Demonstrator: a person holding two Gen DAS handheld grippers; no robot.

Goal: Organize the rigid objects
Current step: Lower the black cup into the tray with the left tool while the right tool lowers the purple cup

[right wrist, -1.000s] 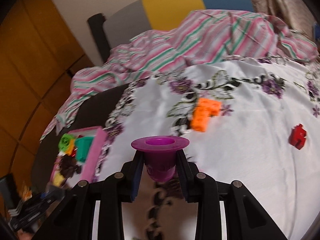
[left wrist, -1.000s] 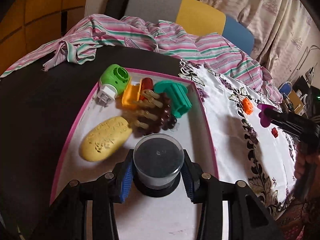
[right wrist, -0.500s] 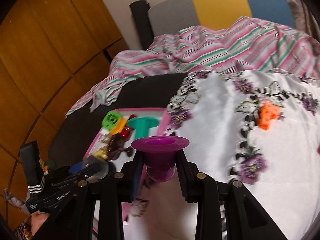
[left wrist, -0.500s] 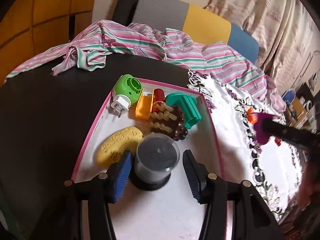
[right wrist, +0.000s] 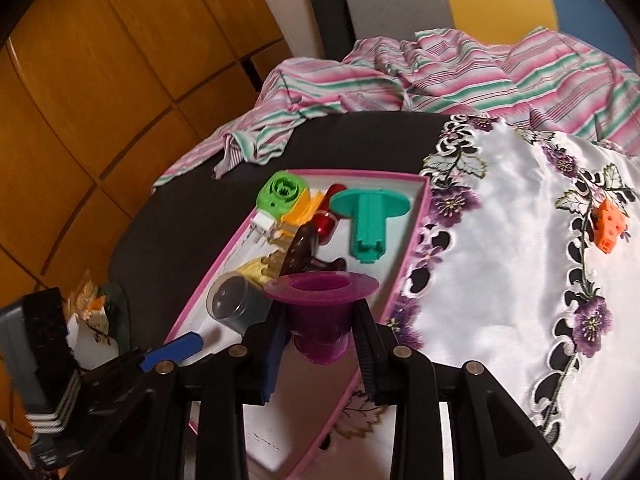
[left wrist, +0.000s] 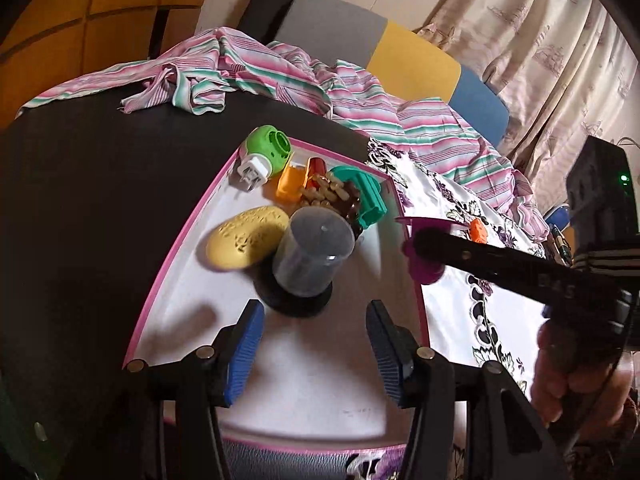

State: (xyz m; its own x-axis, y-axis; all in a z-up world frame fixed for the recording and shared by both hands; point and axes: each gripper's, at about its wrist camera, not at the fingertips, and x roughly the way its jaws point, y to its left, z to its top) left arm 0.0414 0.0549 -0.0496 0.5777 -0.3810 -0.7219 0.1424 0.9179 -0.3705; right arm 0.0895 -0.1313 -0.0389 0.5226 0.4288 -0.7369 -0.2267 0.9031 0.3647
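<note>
You are working in a lived-in home, most likely a living or dining room. A dark round table (left wrist: 80,208) carries a white embroidered cloth with purple flowers (right wrist: 500,240) and a rumpled striped garment (left wrist: 280,76) thrown over its far side. Behind it you can see a chair with a grey, yellow and blue back (left wrist: 400,52), patterned beige curtains (left wrist: 540,40) and warm wooden wall panels (right wrist: 100,80). A pink-rimmed tray (left wrist: 188,232) holds small household odds and ends
</note>
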